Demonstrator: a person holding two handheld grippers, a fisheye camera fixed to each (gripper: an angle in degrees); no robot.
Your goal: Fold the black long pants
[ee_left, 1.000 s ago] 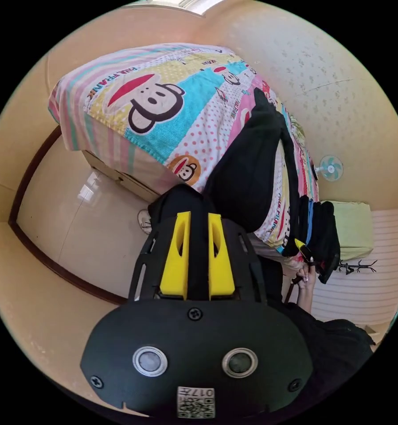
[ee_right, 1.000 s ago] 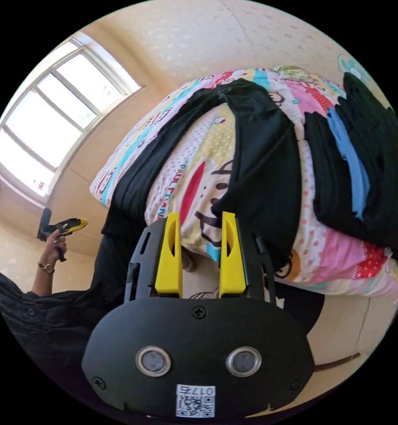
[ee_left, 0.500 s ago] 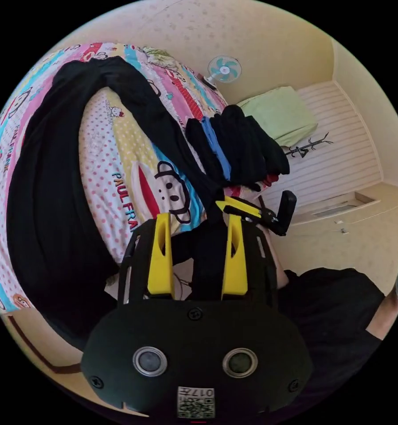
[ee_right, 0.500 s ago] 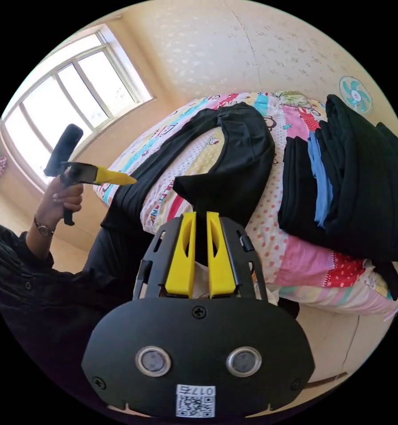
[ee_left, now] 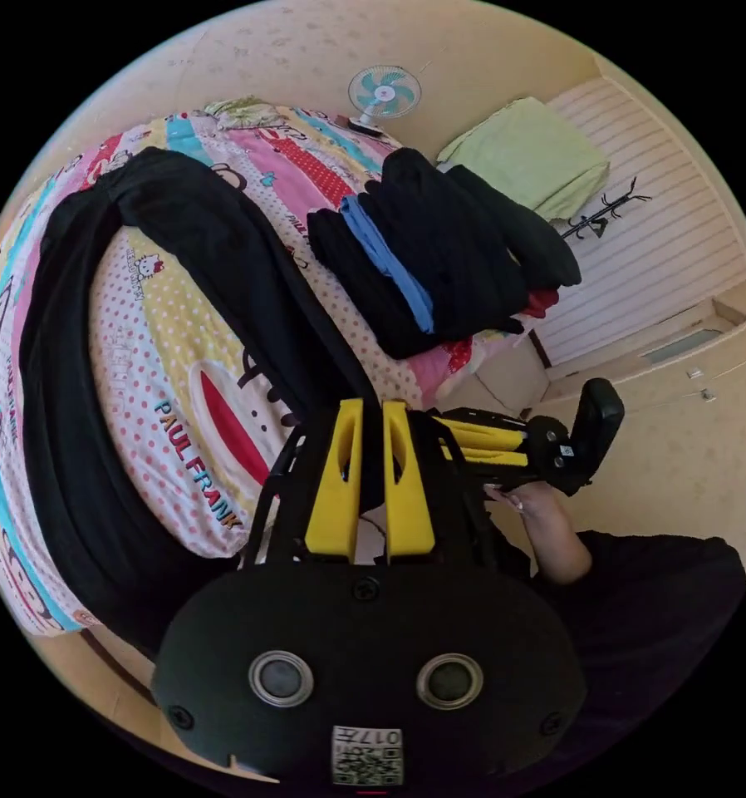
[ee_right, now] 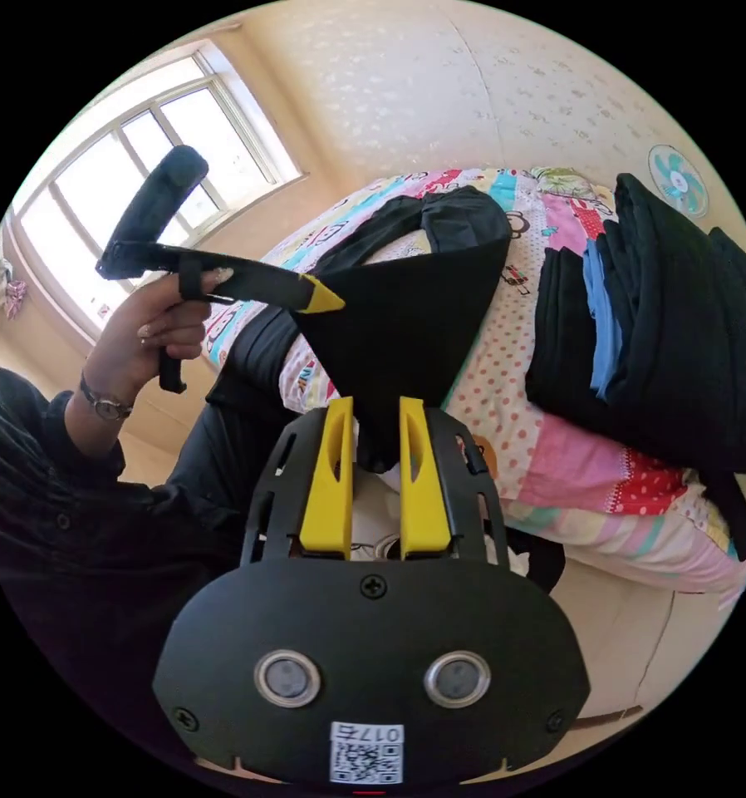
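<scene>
We see cream patterned walls (ee_right: 406,91), a bright window (ee_right: 99,216), a bed under a cartoon-print sheet (ee_left: 182,391), 1 fan (ee_left: 383,90) and a coat rack (ee_left: 601,214).

pants' (ee_left: 223,249) lower ends hidden — bed's (ee_left: 182,399) edge

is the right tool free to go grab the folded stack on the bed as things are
Probably not yet. The right tool is shut on the pants, as is the left tool. The stack lies open on the bed with nothing covering it, so it would have to let go first.
</scene>
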